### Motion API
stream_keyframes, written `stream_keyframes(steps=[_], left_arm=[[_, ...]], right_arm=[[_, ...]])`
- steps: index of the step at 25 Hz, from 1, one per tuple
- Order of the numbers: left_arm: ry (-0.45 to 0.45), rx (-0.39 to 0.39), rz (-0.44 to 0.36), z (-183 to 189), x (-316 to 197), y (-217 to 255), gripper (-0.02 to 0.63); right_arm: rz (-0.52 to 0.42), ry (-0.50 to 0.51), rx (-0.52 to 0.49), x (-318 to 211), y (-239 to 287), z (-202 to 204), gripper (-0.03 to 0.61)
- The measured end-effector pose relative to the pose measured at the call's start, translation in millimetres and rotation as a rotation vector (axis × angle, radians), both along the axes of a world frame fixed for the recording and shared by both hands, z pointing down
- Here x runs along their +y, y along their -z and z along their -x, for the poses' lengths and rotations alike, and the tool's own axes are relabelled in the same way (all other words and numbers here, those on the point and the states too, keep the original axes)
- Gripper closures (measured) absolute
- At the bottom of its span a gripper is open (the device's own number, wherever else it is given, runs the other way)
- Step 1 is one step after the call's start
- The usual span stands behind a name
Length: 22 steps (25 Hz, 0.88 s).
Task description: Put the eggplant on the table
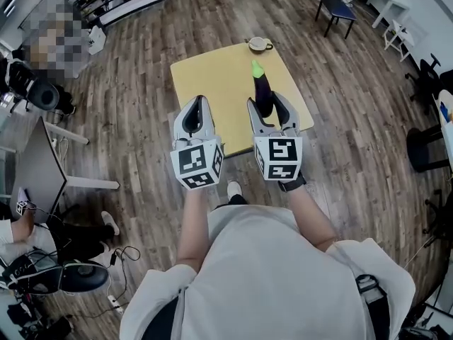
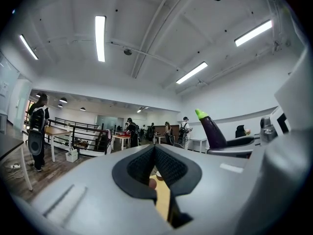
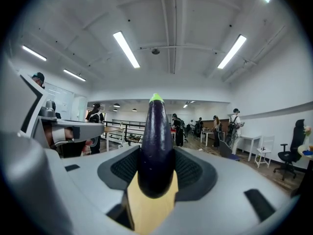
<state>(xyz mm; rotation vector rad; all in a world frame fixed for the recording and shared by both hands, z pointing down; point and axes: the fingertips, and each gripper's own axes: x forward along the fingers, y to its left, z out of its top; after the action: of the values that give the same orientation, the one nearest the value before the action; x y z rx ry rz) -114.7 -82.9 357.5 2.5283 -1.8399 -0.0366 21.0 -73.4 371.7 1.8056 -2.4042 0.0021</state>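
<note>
Eggplant (image 1: 262, 91) stands clamped between the jaws of the right gripper (image 1: 273, 113), its dark purple body rising out of the pads and its green cap at the far end; in the head view it hangs above the near right part of the yellow table (image 1: 212, 76), not resting on it. In the right gripper view the black ribbed pads press on either side of the eggplant's lower half, with the yellow tabletop showing below it.

Both forearms reach straight forward from the person's body, side by side and roughly parallel; the two grippers point about level, their marker cubes nearest the person and their tips over the table's near edge. The left gripper (image 1: 196, 119) holds nothing; its view shows the pads meeting at the tips, with only a thin sliver of table visible beneath them.

A pale cup (image 1: 260, 44) on a saucer sits at the table's far edge; its contents cannot be made out.
</note>
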Motion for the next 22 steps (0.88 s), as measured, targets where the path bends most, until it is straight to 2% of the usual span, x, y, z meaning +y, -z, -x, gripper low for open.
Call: stream_keyframes(steps=[11,15,22], left_arm=[[-0.014,-0.011,-0.012,37,-79,3,0.604],[-0.005,0.011,-0.010,50,-100,2,0.604],[0.014,-0.011,-0.026,46,-130,-1,0.604]], right_arm=[[-0.013,-0.015,0.018,-79,10,38,0.357],[0.006,-0.039,0.018,-97,8,35,0.357],[0.029,-0.048,-0.001,-133,0,20,0.357]])
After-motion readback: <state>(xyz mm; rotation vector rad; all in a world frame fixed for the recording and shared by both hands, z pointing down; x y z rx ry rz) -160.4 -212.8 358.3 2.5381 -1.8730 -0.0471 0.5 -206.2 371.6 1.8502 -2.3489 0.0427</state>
